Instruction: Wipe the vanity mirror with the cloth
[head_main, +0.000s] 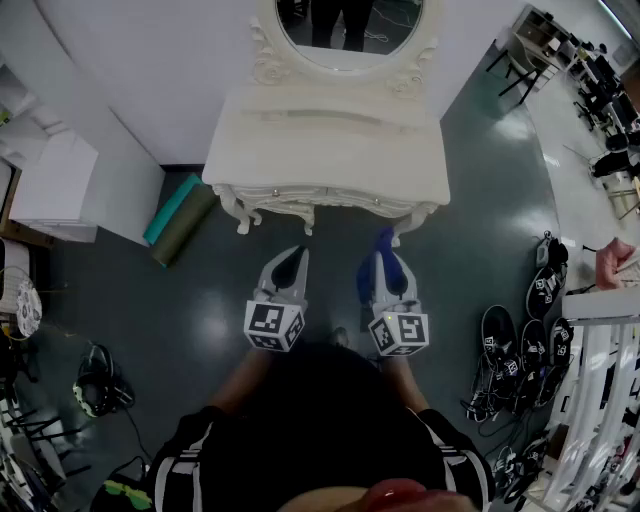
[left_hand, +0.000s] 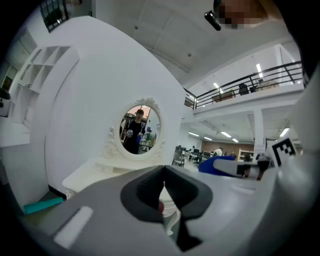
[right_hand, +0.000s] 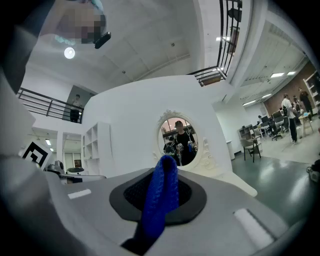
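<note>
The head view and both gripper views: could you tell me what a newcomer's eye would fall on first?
The bright blue cloth stands out, pinched in the right gripper in front of the white furniture. Straight ahead stands the ornate white vanity table with its oval mirror, which reflects the person. The left gripper is shut on nothing, beside the right one.

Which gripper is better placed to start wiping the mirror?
Right. The right gripper is shut on the blue cloth; the left gripper is shut on nothing. Both face the mirror.
</note>
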